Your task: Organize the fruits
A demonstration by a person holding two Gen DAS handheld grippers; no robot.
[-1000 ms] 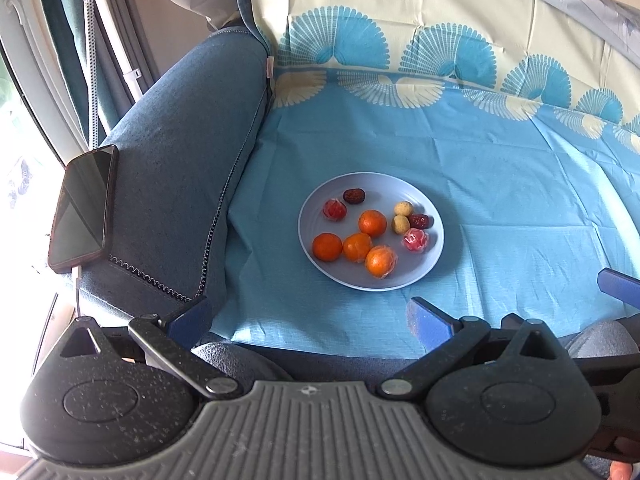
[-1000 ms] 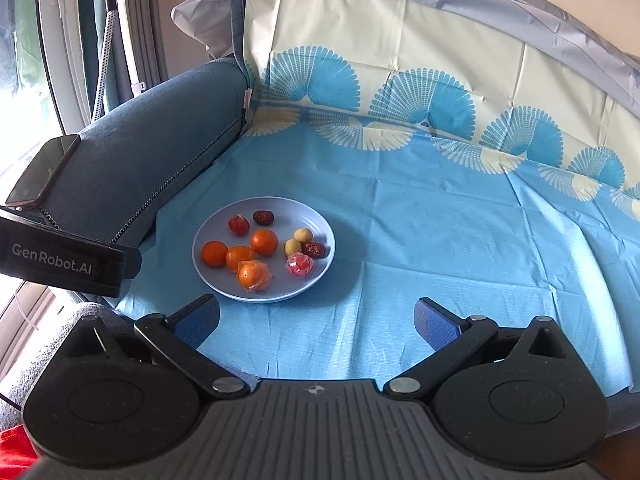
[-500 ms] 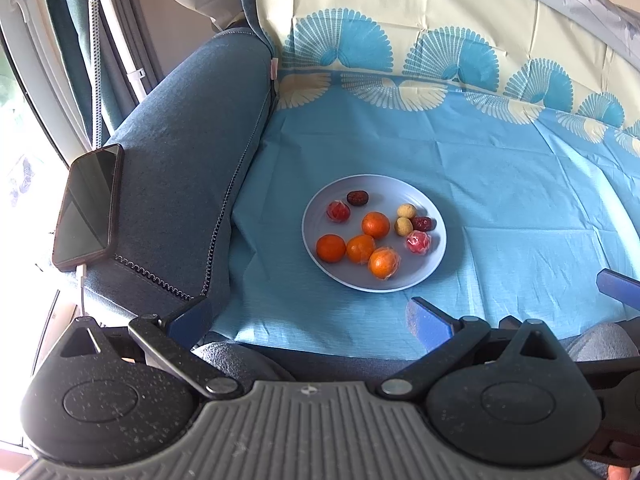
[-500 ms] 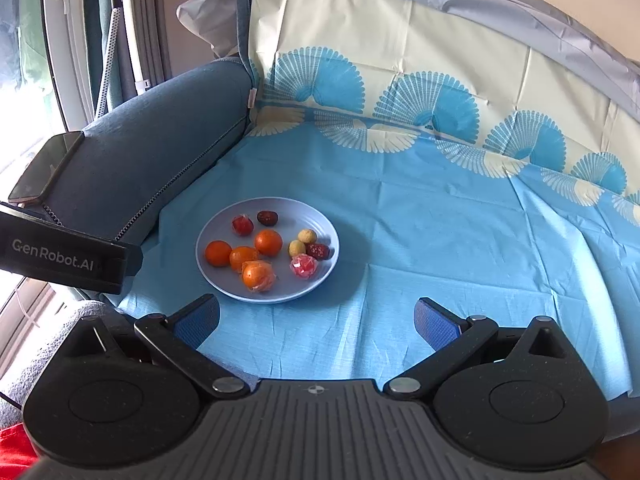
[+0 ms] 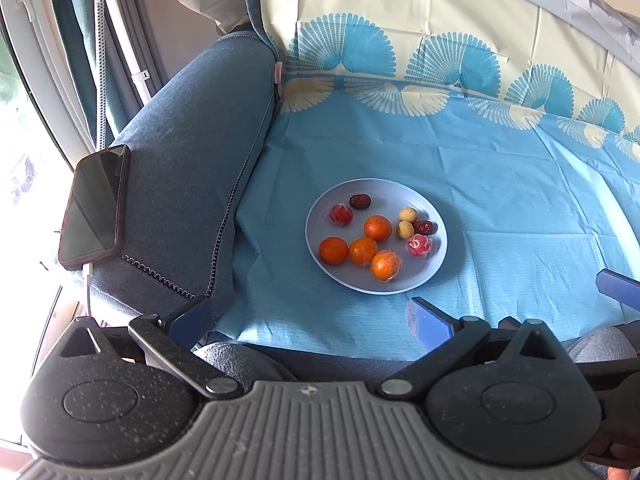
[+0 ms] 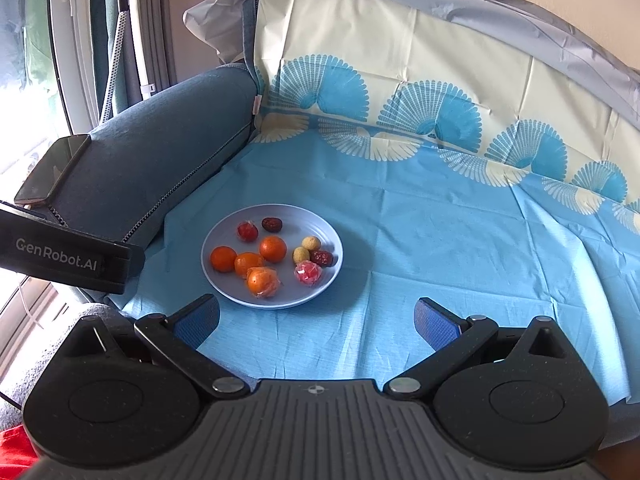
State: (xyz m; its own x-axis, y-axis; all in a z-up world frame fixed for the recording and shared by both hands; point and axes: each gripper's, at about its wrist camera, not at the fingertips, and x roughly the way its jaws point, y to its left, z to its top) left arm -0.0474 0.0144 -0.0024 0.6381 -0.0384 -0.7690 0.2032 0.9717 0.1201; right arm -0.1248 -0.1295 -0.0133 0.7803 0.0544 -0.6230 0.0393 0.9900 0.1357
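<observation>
Right wrist view shows my left tongs (image 6: 68, 254) empty, spread wide in their own view, the oranges (image 6: 273, 249) small, round and prone to roll on the plate (image 6: 224, 288) on the cloth (image 6: 460, 248), so I would pinch one across its middle, my right tongs (image 6: 318, 322) agape too.

A dark phone (image 5: 94, 207) lies flat on the blue sofa armrest (image 5: 188, 168) at nine o'clock, a white cable (image 5: 87, 280) plugged into its near end. A blue-and-cream fan-patterned cloth (image 5: 500, 184) drapes the seat and backrest. Curtains (image 6: 102, 40) hang at eleven o'clock.
</observation>
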